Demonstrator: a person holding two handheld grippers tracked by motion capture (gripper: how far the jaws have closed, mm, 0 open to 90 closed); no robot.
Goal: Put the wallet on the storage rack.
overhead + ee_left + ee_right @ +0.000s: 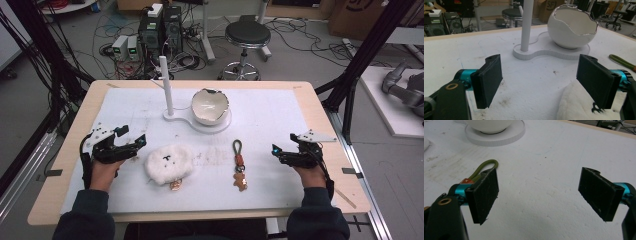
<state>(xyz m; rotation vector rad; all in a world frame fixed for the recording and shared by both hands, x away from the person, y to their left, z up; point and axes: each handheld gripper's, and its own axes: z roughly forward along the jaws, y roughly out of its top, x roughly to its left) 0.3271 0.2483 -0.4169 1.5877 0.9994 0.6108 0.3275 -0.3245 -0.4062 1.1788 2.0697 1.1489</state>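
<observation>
nothing is in hand yet, as far as i can judge. your left gripper (pixel 141 140) rests just beside the fluffy white round plush (pixel 169 162), jaws spread wide and empty. your right gripper (pixel 275 150) is likewise wide open and empty, near the olive-loop keychain with a small brown figure charm (pixel 239 165). the white eggshell-shaped bowl (pixel 210 105) on its white base with upright post (pixel 168 114) sits empty, so every pick and placement looks still ahead.
</observation>
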